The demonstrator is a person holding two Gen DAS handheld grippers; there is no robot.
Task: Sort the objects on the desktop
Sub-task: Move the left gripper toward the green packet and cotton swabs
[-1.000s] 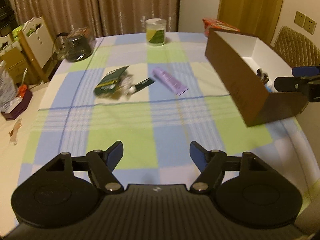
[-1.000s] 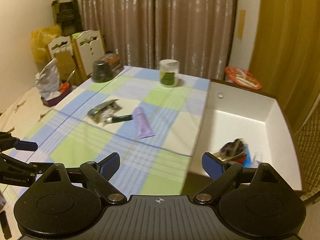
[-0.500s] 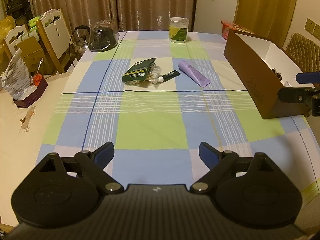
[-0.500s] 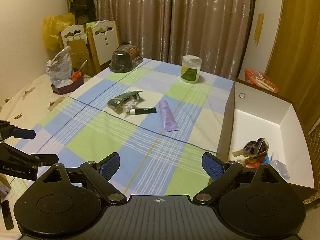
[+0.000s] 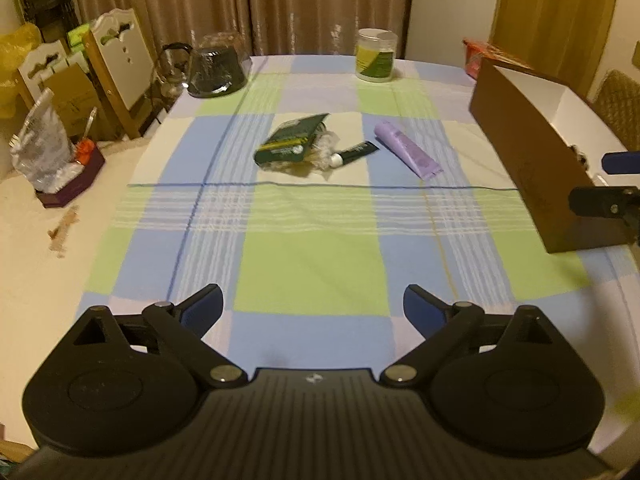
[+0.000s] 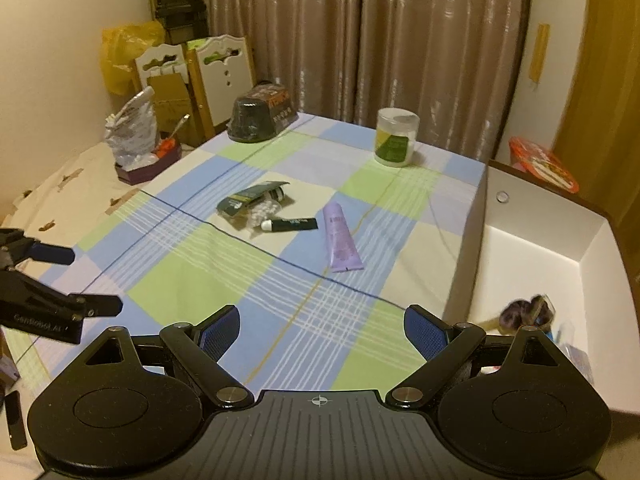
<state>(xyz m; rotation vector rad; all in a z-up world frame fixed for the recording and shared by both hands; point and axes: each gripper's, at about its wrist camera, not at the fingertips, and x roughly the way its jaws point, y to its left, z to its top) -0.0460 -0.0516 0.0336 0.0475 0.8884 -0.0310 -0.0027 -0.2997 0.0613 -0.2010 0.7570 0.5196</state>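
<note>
left gripper (image 6: 60, 280): we read "GenRobot.AI" on its side, white print, small.
dark tube (image 6: 291, 223): light print along it, too small for us to read.
purple tube (image 6: 341, 237): dark print, blurred, can't read.
green packet (image 6: 250, 196): label illegible.
jar (image 6: 395, 137): green/yellow label, no txt we can make out.

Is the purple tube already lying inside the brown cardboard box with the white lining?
No, the purple tube lies flat on the checked tablecloth, apart from the brown cardboard box to its right.
</note>
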